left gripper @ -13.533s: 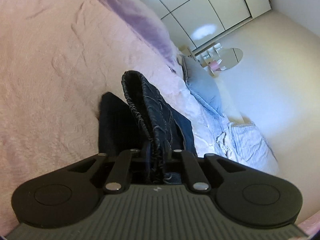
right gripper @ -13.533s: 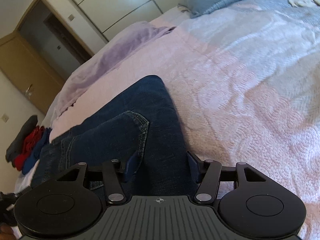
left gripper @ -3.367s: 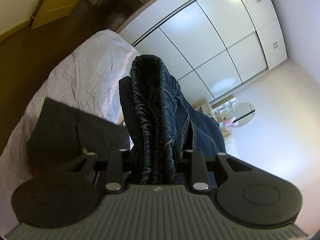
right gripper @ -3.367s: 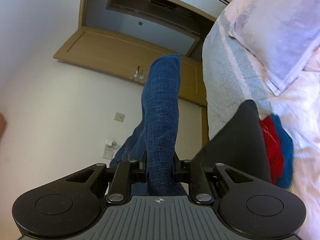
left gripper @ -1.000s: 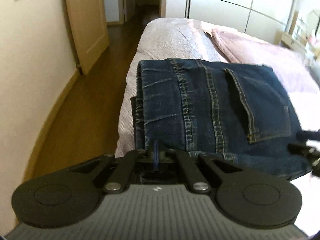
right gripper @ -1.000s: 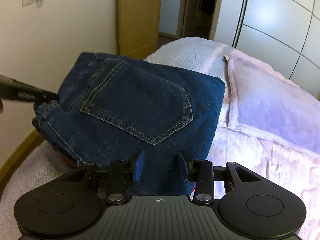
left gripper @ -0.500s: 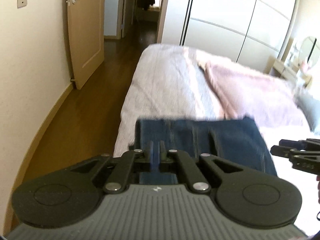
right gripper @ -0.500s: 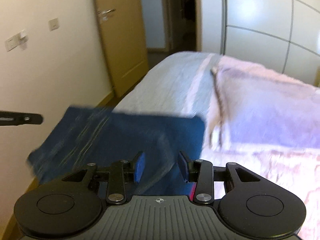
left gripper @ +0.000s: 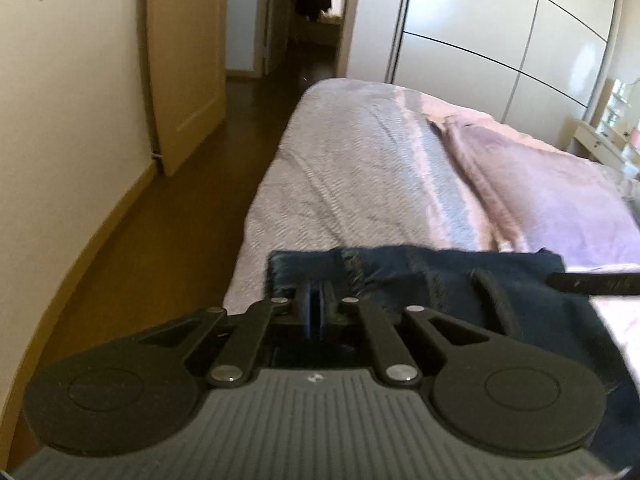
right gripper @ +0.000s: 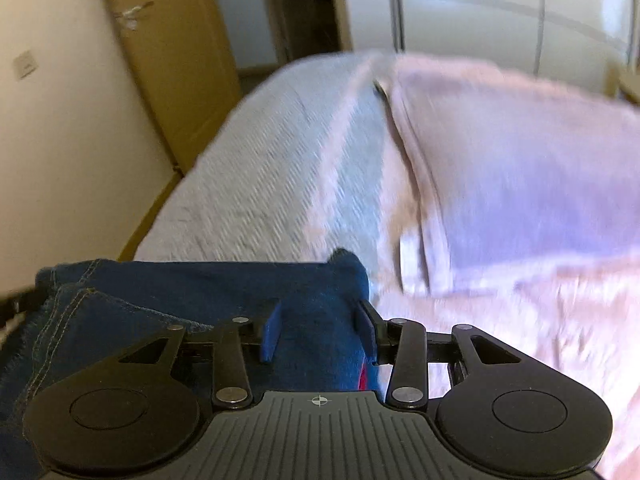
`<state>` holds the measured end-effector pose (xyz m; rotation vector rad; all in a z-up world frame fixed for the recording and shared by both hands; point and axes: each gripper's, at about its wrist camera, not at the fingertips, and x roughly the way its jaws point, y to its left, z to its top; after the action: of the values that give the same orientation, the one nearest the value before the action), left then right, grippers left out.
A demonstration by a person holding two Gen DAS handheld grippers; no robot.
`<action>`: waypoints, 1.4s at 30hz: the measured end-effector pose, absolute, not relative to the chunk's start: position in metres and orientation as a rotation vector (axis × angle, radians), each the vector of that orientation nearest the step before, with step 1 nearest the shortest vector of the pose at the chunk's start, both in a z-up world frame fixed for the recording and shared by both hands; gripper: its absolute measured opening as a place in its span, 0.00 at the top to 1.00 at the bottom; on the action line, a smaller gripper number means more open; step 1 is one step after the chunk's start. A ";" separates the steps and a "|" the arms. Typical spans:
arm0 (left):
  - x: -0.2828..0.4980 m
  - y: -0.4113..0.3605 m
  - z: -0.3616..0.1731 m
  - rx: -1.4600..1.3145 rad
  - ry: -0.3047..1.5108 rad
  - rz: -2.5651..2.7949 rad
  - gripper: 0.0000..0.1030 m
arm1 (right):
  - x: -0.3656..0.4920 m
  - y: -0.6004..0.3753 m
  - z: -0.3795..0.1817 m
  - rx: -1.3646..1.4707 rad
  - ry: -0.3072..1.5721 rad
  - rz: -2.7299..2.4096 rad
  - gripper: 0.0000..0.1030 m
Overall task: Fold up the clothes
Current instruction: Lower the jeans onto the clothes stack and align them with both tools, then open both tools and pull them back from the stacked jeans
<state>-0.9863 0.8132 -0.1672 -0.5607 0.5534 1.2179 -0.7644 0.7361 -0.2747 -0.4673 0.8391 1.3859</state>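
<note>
jeans: folded denim (left gripper: 460,280) lies flat at the near corner of the bed (left gripper: 360,184), a back pocket uppermost; it appears to sit on other folded clothes, since a red scrap (right gripper: 363,376) peeps out below it in the right view
left gripper (left gripper: 316,312): jaws nearly together, having just been opening a crack; nothing is between the pads; it sits over the near edge of the jeans, apart from the cloth as far as I can tell
right gripper (right gripper: 318,332): jaws about half apart, over the jeans' corner; the blue pads (right gripper: 272,332) do not seem to press the denim, so it holds nothing
step in hand: judged, the release and withdrawal after setting the folded jeans down
doing it well: draw both grippers straight back and slightly up; keep the pads clear of the top layer so no fold drags open; move both hands evenly
risk: a pad catching the waistband or pocket seam could skew the stack; the pile sits close to the bed's edge, so a tug toward the floor (left gripper: 168,248) may tip it off
check after: edges square; pile stable
</note>
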 end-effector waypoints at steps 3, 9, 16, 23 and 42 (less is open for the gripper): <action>-0.991 0.810 -0.168 -0.576 0.526 1.233 0.96 | -0.759 0.737 -0.272 -0.445 0.865 1.385 0.61; -1.003 0.788 -0.135 -0.572 0.564 1.224 0.97 | -0.765 0.707 -0.240 -0.388 0.859 1.425 0.61; -1.009 0.720 -0.107 -0.599 0.649 1.141 0.97 | -0.809 0.619 -0.198 -0.484 0.774 1.571 0.61; -1.002 0.713 -0.129 -0.646 0.731 1.142 0.97 | -0.848 0.613 -0.245 -0.717 0.762 1.551 0.61; -0.974 0.697 -0.104 -0.602 0.812 1.267 0.96 | -0.856 0.609 -0.236 -0.746 0.766 1.495 0.58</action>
<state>-0.9744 0.6971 -0.1044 -0.6020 0.8123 1.2666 -0.8558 0.6088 -0.2360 -0.7460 0.7665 1.4951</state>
